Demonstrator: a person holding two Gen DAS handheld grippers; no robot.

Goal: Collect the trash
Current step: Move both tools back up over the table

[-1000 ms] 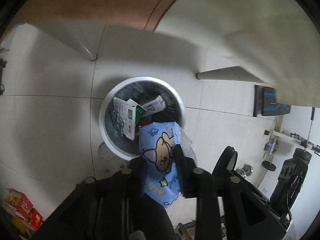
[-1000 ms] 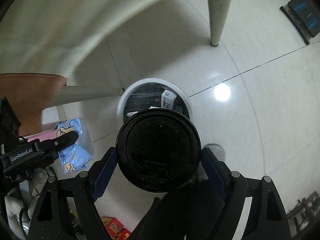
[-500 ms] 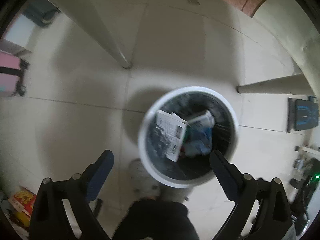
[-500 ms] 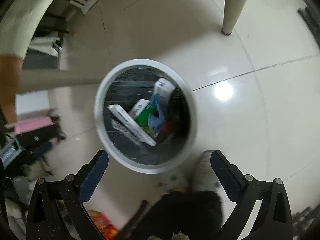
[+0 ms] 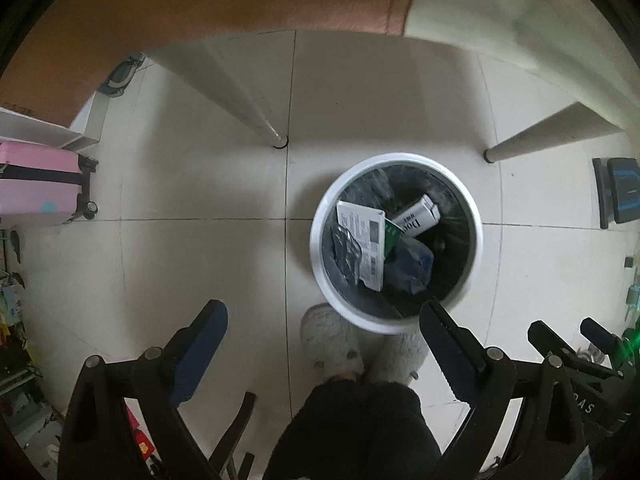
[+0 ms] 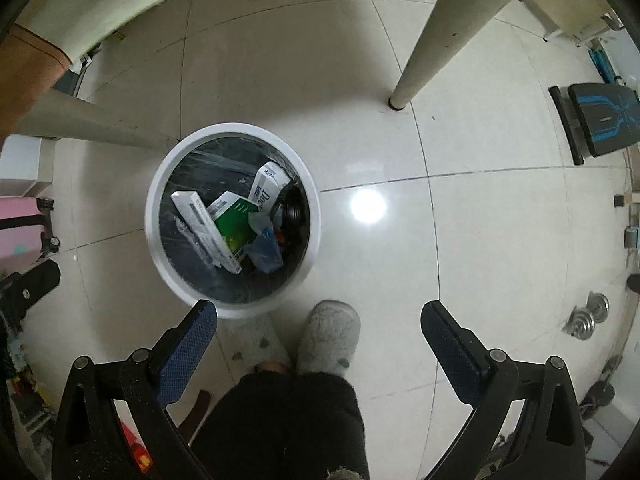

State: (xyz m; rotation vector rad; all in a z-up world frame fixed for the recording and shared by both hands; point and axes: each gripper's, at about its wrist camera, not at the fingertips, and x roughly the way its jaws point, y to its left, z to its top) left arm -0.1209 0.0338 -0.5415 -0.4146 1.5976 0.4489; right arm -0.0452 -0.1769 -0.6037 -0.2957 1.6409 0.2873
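Both grippers, left (image 5: pixel 323 314) and right (image 6: pixel 319 314), are hanging spread and empty above the bin (image 6: pixel 154 216), probably done dropping; boxes (image 6: pixel 234 220) are lying inside.

Partly hidden trash in bin (image 6: pixel 234 132)

Black lid (image 6: pixel 295 210) mostly buried under cartons; wrapper (image 5: pixel 412 268) blurred; suitcase (image 5: pixel 36 188) cut by frame edge.

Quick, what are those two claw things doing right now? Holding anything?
Left gripper: open, holding nothing, above the trash bin.
Right gripper: open, holding nothing.
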